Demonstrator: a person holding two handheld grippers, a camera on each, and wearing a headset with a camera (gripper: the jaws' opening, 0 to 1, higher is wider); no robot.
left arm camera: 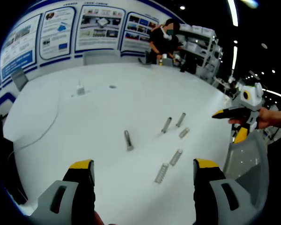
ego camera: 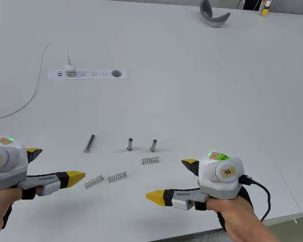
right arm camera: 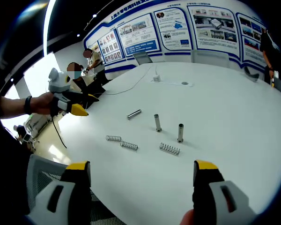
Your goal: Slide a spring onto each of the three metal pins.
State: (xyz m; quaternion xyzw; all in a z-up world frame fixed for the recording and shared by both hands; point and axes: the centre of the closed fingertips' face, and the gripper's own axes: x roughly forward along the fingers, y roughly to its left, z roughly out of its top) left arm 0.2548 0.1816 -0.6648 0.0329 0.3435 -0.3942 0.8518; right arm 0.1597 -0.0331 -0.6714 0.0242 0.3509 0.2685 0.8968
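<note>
— Progress on the task?

— None, by my reading. The left spring (ego camera: 94,181), middle spring (ego camera: 117,177) and right spring (ego camera: 150,161) lie loose on the worktop (ego camera: 192,91) toward its near edge. Just behind them, two upright pins (ego camera: 130,144) stand bare. The third pin (ego camera: 89,143) lies on its side, nearer the left edge.

— And the jaws?

— The left gripper (ego camera: 55,163) has its jaws spread wide and empty, beside the left spring but clear of it. The right gripper (ego camera: 172,180) is likewise spread, holding and touching nothing.

— What is outstanding?

— All three fittings.
</note>
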